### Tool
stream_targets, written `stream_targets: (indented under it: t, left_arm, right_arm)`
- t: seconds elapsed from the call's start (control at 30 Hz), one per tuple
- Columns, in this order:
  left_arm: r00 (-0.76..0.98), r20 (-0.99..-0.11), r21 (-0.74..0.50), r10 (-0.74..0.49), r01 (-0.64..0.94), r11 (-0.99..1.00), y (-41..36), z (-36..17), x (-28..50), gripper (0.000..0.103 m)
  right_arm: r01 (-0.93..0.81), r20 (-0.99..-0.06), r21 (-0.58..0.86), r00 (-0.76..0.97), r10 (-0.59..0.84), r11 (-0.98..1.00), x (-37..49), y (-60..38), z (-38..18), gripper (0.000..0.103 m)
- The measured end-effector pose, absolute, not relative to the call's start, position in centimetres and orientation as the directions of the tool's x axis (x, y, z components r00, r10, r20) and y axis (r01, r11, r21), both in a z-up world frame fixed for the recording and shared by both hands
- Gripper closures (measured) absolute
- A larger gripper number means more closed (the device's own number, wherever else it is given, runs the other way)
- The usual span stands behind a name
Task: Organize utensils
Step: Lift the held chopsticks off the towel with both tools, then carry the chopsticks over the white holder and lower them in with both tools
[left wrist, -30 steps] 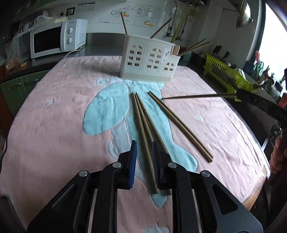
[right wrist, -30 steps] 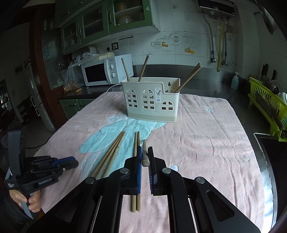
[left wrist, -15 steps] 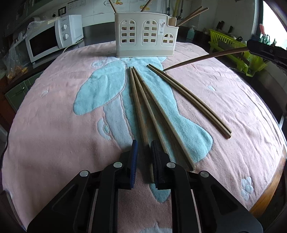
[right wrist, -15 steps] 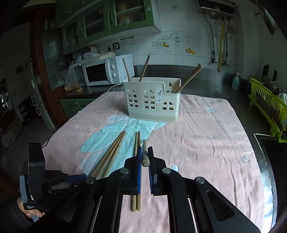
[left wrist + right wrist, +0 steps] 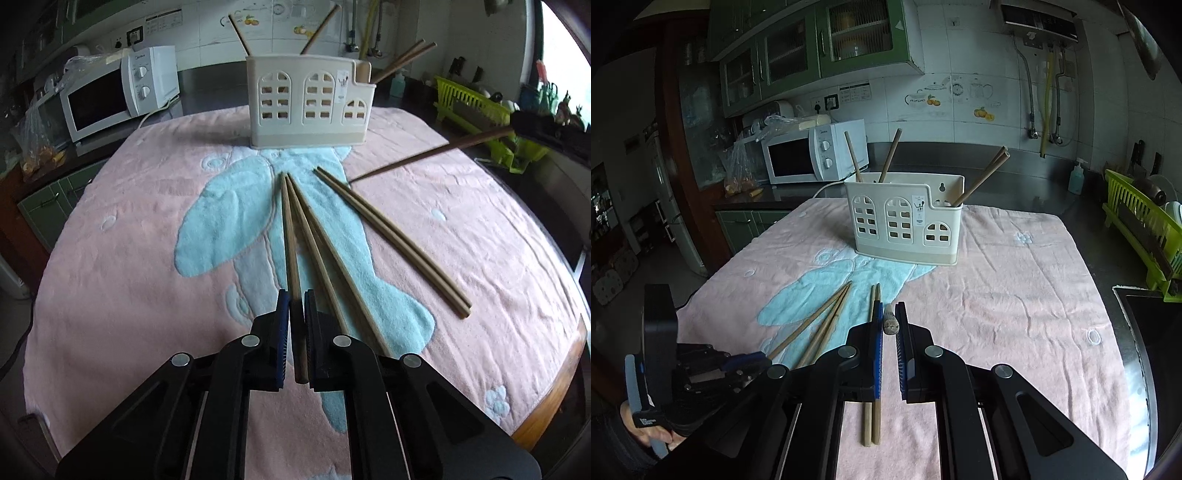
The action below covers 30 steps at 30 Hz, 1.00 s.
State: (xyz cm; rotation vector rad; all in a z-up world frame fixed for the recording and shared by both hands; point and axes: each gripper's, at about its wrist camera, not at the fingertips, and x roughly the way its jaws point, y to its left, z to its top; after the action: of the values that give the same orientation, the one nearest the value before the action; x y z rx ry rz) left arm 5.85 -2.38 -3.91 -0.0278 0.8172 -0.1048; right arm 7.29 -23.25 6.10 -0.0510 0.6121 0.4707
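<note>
Over at the far end of the pink towel [image 5: 129, 258] the cream holder [image 5: 310, 99] already has four sticks standing in it: two singles in the left part and a pair leaning out of the right compartment; so I'd call this a bit under halfway.

Left on the towel I count five light chopsticks: a fan of three in the middle and a pair [image 5: 391, 236] lying to their right. The leftmost one [image 5: 290, 236] of the fan sits between the left gripper [image 5: 295, 306] jaws, which are pinched onto its near end; can't tell if it's off the cloth yet.

Sixth one is a dark chopstick [image 5: 424, 157]; the right gripper [image 5: 889, 314] has it clamped by the butt, up in the air, tip pointing toward the holder.

So ten sticks total; six to go, two of them already in hand.
</note>
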Motion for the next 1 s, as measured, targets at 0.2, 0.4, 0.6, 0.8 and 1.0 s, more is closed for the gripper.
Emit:
stream_targets:
  t: [0.2, 0.4, 0.6, 0.8, 1.0]
  left_arm:
    - [0.765, -0.631, -0.104, -0.127, 0.078, 0.991, -0.5, -0.1, 6.4, 0.098]
    - [0.837, -0.530, -0.120, -0.134, 0.083, 0.989, 0.4, 2.2, 7.7, 0.098]
    - [0.865, -0.478, -0.128, -0.152, 0.102, 0.986, 0.5, 3.9, 9.3, 0.098]
    - [0.868, -0.464, -0.135, -0.178, 0.129, 0.982, 0.9, 6.7, 11.6, 0.098]
    - [0.886, -0.422, -0.131, -0.192, 0.149, 0.980, 1.2, 11.3, 13.9, 0.098]
  right_arm:
    - [-0.447, -0.552, 0.099, 0.719, 0.422, 0.889, 8.1, -23.1, 7.1, 0.096]
    - [-0.458, -0.540, 0.122, 0.714, 0.446, 0.881, 9.4, -23.0, 8.4, 0.096]
    - [-0.467, -0.534, 0.124, 0.712, 0.455, 0.876, 11.0, -22.9, 9.9, 0.096]
    - [-0.472, -0.520, 0.122, 0.719, 0.461, 0.873, 13.1, -23.8, 13.0, 0.096]
    - [-0.474, -0.498, 0.089, 0.741, 0.451, 0.876, 15.2, -24.8, 17.9, 0.096]
